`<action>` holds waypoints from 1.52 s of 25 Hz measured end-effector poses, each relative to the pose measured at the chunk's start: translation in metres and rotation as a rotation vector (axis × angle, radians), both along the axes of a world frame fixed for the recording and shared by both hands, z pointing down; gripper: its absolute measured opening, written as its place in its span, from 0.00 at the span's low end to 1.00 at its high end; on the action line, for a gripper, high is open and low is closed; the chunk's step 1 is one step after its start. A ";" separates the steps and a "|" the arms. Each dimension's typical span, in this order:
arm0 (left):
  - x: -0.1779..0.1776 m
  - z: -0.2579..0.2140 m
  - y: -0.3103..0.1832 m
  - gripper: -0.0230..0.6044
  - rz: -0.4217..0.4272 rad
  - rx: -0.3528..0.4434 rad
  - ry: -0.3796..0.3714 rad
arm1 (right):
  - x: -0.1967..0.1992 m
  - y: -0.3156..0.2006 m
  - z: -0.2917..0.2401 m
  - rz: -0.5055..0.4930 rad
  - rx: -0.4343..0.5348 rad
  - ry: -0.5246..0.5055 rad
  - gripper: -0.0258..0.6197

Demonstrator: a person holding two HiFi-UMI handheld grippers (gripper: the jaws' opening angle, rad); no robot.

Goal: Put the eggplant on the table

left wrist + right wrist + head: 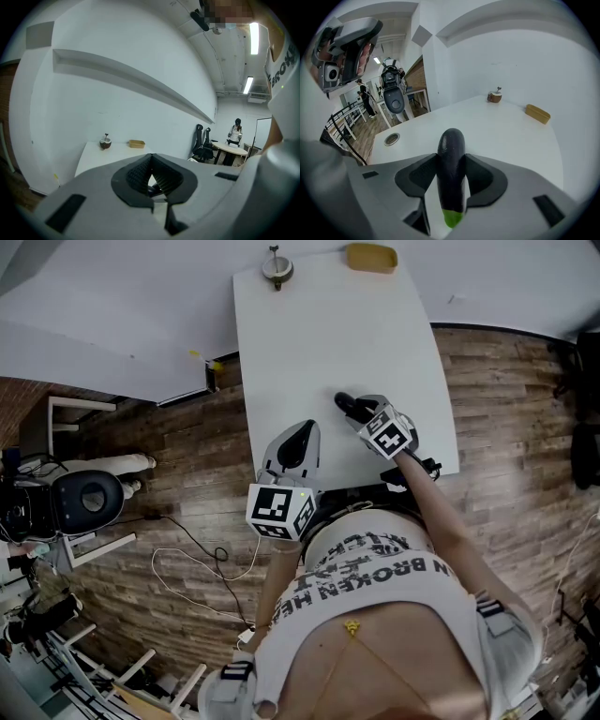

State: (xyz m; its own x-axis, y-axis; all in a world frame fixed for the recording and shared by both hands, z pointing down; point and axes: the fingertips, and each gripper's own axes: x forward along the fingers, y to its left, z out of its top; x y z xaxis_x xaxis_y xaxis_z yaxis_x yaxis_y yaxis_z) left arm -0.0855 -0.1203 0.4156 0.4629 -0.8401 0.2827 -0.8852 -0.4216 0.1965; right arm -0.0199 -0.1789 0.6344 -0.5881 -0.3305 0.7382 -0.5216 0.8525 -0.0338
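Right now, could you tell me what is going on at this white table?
A person stands at the white table with a gripper in each hand. The right gripper is clamped on a dark eggplant, held over the tabletop and not yet let go. The left gripper is shut and empty near the table's edge. A yellow tray sits at the far end.

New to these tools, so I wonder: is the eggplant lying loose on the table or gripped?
Gripped: the right gripper clamps both sides of the eggplant, over the table.
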 end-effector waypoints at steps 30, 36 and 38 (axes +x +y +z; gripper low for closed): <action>-0.003 0.014 -0.001 0.03 0.000 -0.030 0.001 | 0.010 0.010 0.046 -0.013 -0.060 0.078 0.33; -0.003 0.013 -0.001 0.03 -0.001 -0.030 0.001 | 0.010 0.009 0.045 -0.012 -0.064 0.071 0.33; -0.002 0.012 -0.001 0.03 0.000 -0.030 0.000 | 0.010 0.009 0.045 -0.016 -0.060 0.064 0.33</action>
